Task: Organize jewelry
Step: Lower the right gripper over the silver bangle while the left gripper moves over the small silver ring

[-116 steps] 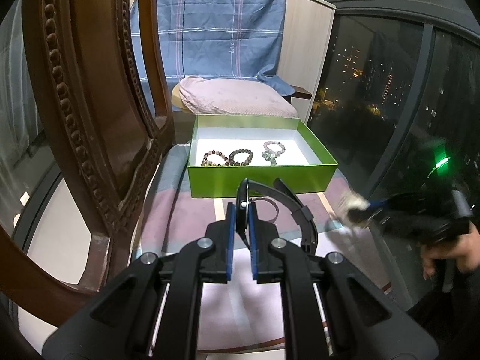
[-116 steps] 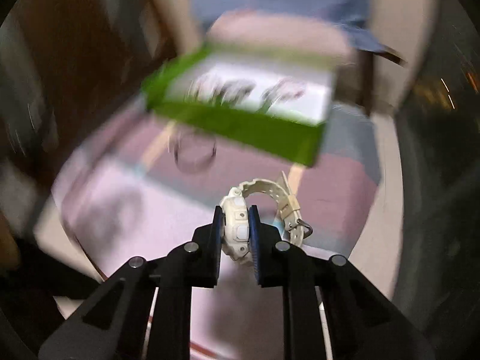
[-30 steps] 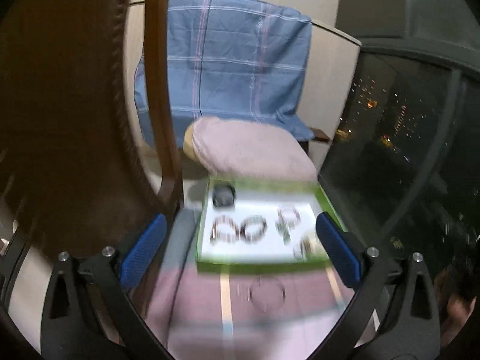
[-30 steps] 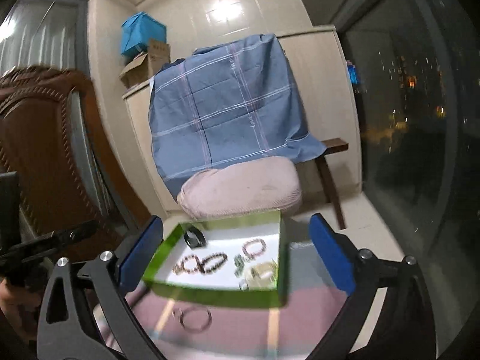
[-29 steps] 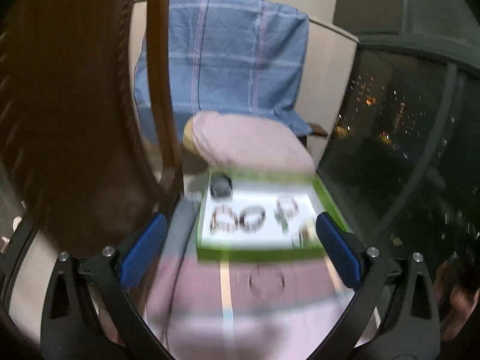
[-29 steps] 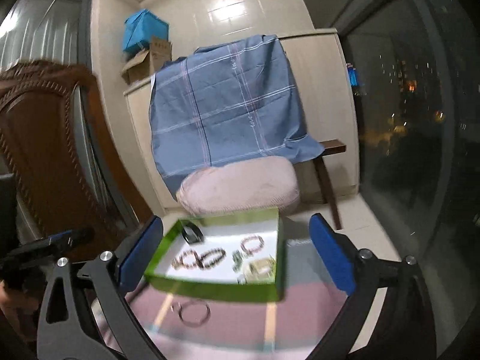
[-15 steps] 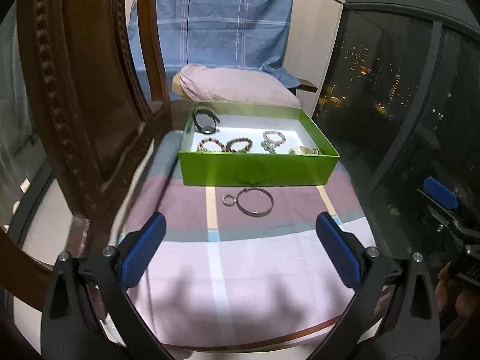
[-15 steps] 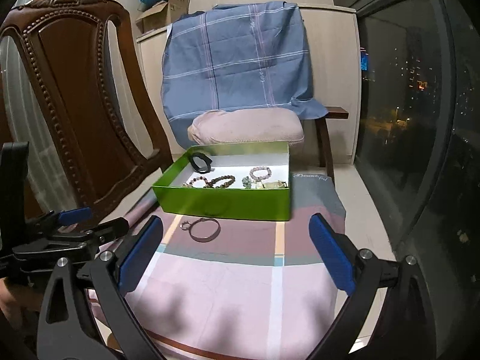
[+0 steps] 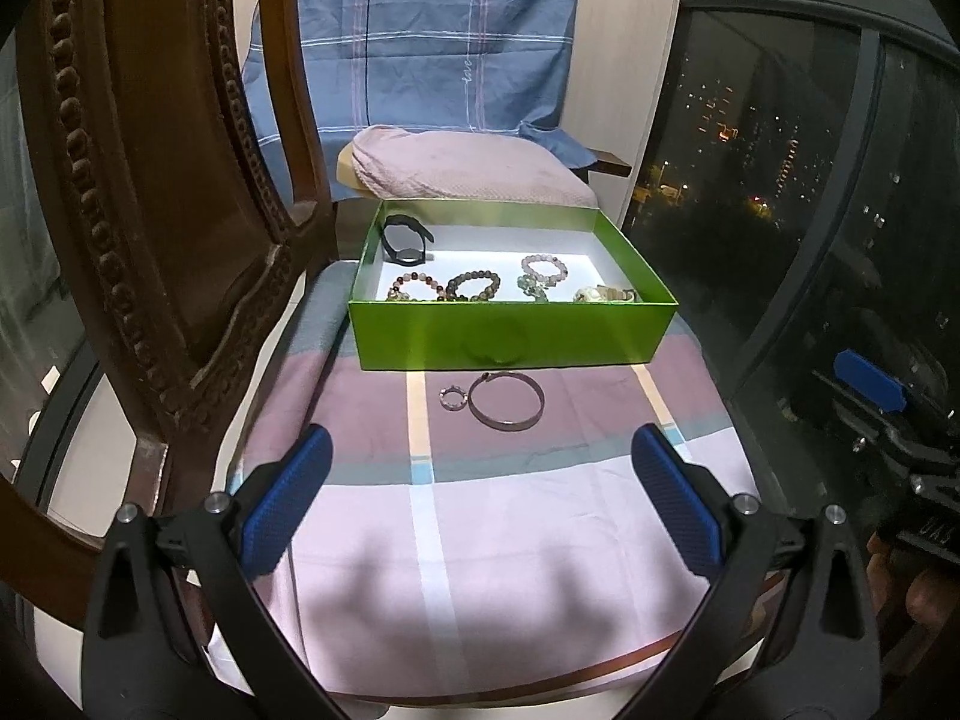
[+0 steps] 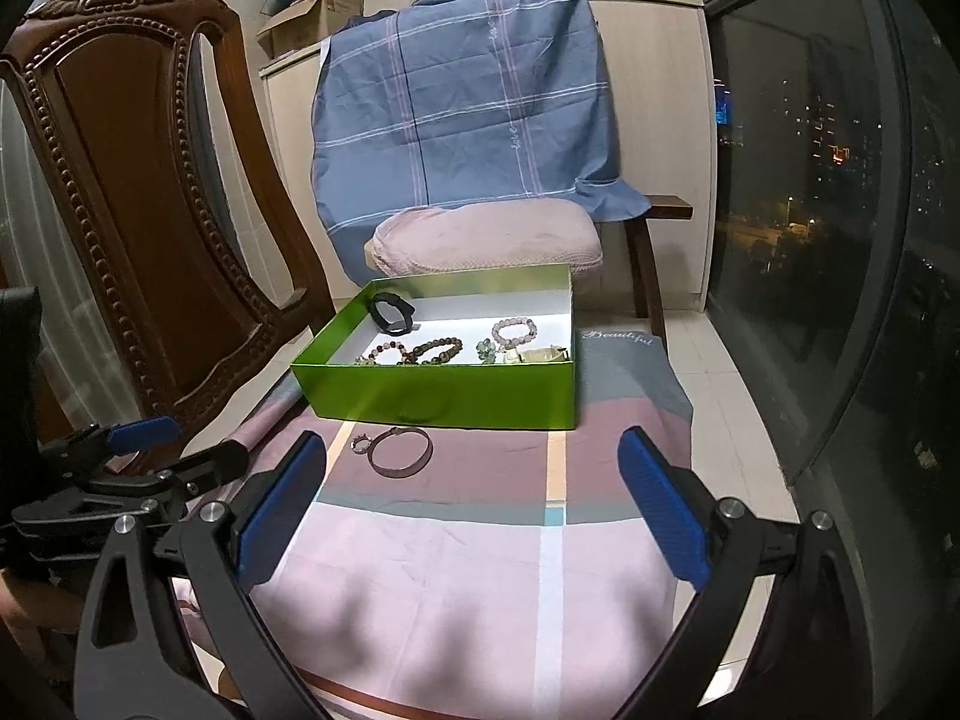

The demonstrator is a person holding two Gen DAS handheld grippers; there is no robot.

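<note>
- Green card forms the box (image 9: 510, 336) that sits at the far end of the cloth-covered bench (image 9: 492, 528); its white floor holds most of the jewelry.
- We see a black watch (image 9: 407, 240) standing on edge in the box's far-left corner.
- Along the near side of the box lie two dark beaded bracelets (image 9: 447, 287) side by side, then a pale pink beaded bracelet (image 9: 543, 267) with a small greenish piece beside it.
- We find a cream watch (image 9: 606, 294) in the near-right corner of the box, partly hidden by the front wall.
- Two pieces rest on the cloth just in front of the box: a thin metal bangle (image 9: 507, 401) and a small ring (image 9: 453, 399) just to its left, close together, though we cannot tell whether they touch.
- Our left tool (image 9: 480, 504) is spread wide and holds nothing; its blue pads hang above the cloth on the near side of the bangle.
- Our right tool (image 10: 474, 510) is likewise spread wide and empty, also on the near side of the box.
- A carved wooden chair (image 10: 150, 180) stands to the left of the bench, and a blue checked sheet (image 10: 462, 108) hangs behind a pink cushion (image 10: 486, 237).
</note>
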